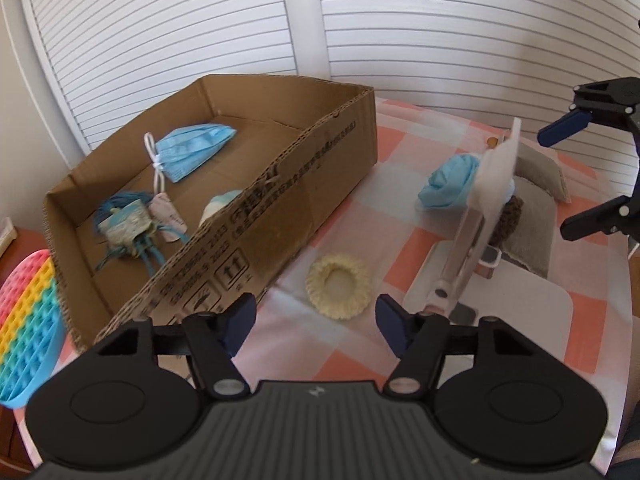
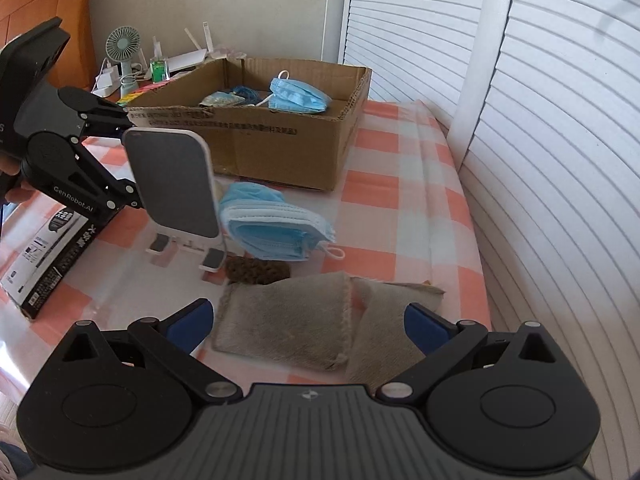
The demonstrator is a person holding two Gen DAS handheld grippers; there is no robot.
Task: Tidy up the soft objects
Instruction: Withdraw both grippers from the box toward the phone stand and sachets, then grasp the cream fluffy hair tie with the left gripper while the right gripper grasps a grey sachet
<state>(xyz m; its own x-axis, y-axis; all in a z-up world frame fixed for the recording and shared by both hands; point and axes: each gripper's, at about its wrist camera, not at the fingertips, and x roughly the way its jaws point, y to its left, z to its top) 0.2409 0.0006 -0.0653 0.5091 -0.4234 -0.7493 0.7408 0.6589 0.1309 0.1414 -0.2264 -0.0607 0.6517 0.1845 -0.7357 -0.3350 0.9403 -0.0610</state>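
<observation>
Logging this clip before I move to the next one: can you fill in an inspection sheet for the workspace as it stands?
Surface: orange-and-white checked cloth, flat, mostly uncovered.
Job's things: cardboard box holds a blue face mask, a blue string bundle and a partly hidden pale item. Outside it: blue mask pile, cream knitted ring, brown knitted piece, grey furry pouch.
Clutter: white phone stand, black printed carton, rainbow pop toy.
Grippers: left gripper open, empty; right gripper open, over the pouch.
Cables: white leads beside a small fan.
Surroundings: white louvred doors.
</observation>
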